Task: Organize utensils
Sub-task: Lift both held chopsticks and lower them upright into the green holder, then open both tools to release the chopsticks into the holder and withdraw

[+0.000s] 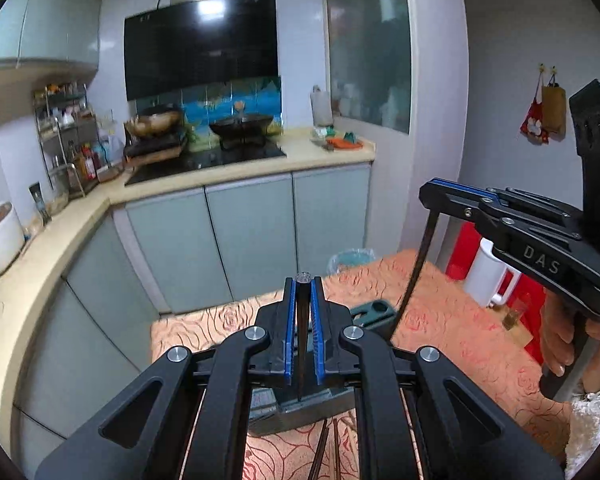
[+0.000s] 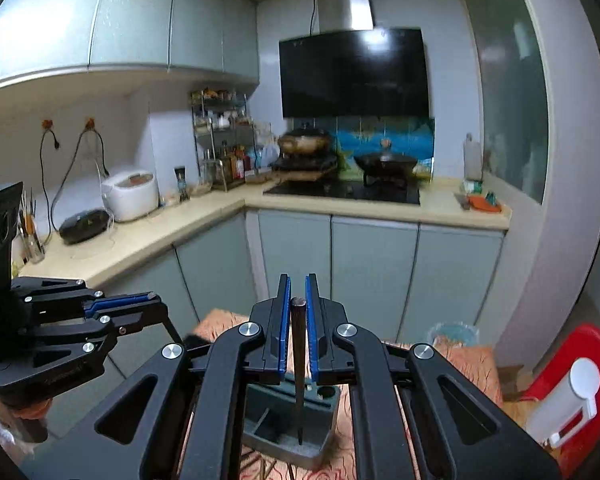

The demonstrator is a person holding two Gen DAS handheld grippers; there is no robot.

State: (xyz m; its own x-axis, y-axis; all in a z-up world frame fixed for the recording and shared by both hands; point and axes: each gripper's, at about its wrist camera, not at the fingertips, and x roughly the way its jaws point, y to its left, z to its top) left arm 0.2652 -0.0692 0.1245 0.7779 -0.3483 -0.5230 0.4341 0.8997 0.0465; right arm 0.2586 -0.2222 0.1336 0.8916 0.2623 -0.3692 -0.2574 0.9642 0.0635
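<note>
My left gripper (image 1: 303,285) is shut on a dark chopstick (image 1: 302,340) that hangs upright, tip down, over a grey-green utensil holder (image 1: 300,408) on the table. My right gripper (image 2: 298,280) is shut on another dark chopstick (image 2: 299,368), also upright, its tip down inside the holder's (image 2: 288,428) open compartment. In the left wrist view the right gripper (image 1: 434,192) is at the right with its chopstick (image 1: 414,272) hanging down. In the right wrist view the left gripper (image 2: 152,300) is at the left. More chopsticks (image 1: 324,452) lie on the cloth.
The table has an orange rose-pattern cloth (image 1: 460,340). A white jug (image 1: 488,276) and a red chair (image 2: 572,364) stand at the right. A bin (image 1: 350,260) sits beyond the table. Kitchen counter (image 1: 52,240), stove with woks (image 1: 240,124) and a rice cooker (image 2: 130,194) are behind.
</note>
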